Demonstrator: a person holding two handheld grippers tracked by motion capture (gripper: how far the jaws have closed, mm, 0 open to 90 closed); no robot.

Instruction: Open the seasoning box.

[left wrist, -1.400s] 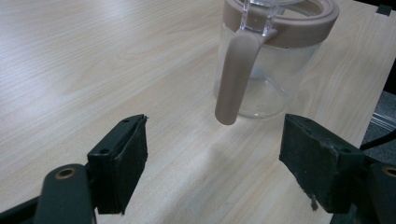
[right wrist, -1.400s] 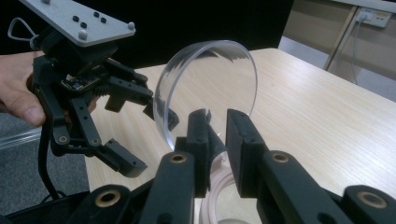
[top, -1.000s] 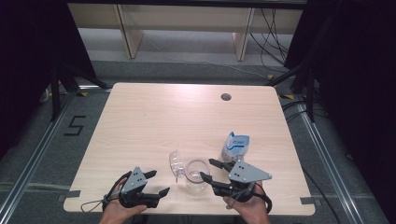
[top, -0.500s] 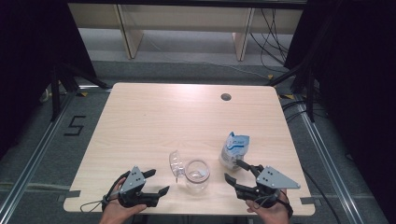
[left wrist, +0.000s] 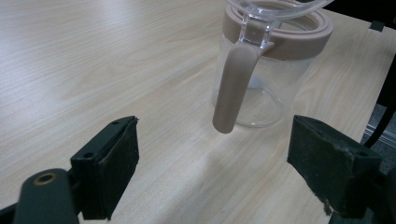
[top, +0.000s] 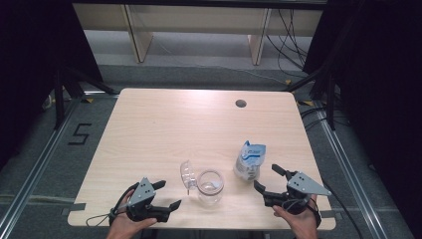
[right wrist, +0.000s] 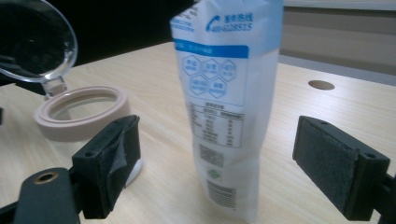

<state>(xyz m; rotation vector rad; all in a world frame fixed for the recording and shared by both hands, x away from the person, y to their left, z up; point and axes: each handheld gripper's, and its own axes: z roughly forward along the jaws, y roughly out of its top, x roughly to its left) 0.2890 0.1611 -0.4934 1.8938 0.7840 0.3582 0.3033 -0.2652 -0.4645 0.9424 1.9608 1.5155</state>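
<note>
Counted out, things on the surface (top: 164,124) come to two: one clear jar (top: 210,186) and one white-and-blue pouch (top: 250,160), with two handheld grippers at the near edge. The jar is a squat glass-like cylinder with a thick beige ring around its mouth; a round transparent lid (top: 187,173) stands hinged open on its left side in the high view, and a smooth beige clasp (left wrist: 232,86) hangs down the wall in the left gripper view. The pouch is a soft, glossy packet standing upright, printed with blue panels and small text, just right of the jar and apart from it. The left gripper (top: 169,194) sits left of the jar, its fingers (left wrist: 116,163) spread wide with nothing between them, the jar a little ahead. The right gripper (top: 268,179) lies just in front of the pouch; its fingers (right wrist: 114,161) have just been opening and now stand wide, the pouch in the gap but clear of both foam-like black pads. The surface is pale wood-grain laminate, rectangular with rounded corners and one round cable hole (top: 241,103) near the far edge. Around it lie a grey floor (top: 59,149) with metal rails, black curtains, and light shelving (top: 199,20) behind.
</note>
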